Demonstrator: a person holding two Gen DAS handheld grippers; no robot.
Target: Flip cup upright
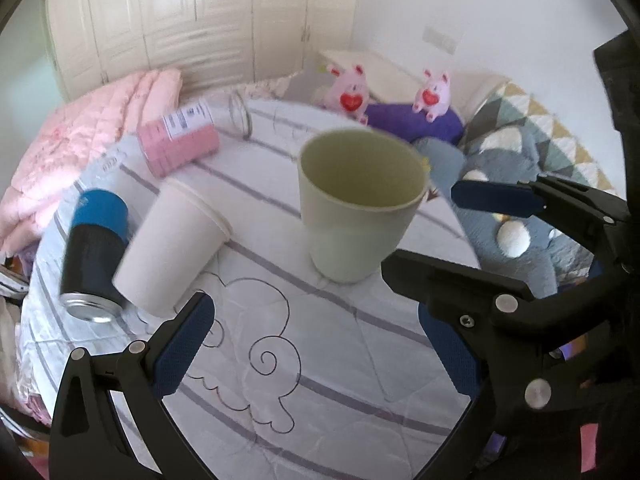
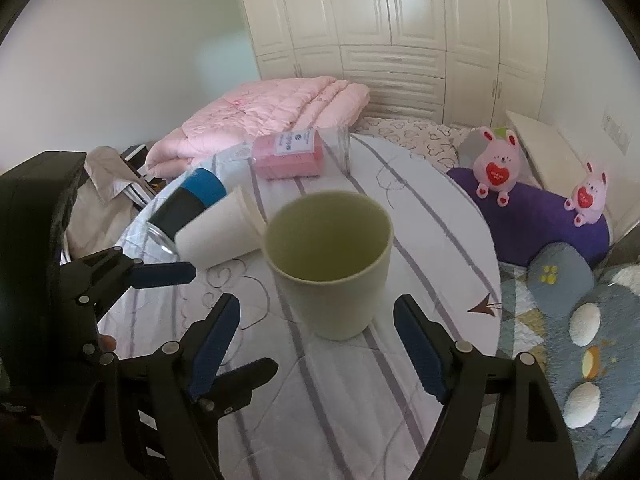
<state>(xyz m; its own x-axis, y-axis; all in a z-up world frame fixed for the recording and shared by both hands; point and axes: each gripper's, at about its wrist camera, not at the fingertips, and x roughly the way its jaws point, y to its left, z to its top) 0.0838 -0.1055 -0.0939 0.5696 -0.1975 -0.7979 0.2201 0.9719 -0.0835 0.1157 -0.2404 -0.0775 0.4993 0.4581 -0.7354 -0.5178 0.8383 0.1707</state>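
Observation:
A pale green cup [image 1: 356, 204] stands upright, mouth up, on the white striped cloth of the round table [image 1: 280, 360]; it also shows in the right wrist view [image 2: 332, 264]. My left gripper [image 1: 316, 344] is open and empty, just short of the cup. My right gripper [image 2: 320, 348] is open and empty, with the cup's base just beyond and between its fingertips. The right gripper's blue pad [image 1: 496, 198] shows right of the cup in the left wrist view.
A white paper cup [image 1: 172, 252] lies on its side beside a blue and black can [image 1: 96, 248]. A clear jar with a pink label [image 1: 188, 136] lies farther back. Pink plush toys [image 2: 496, 168], a purple cushion [image 2: 536, 220] and a pink quilt [image 2: 264, 116] surround the table.

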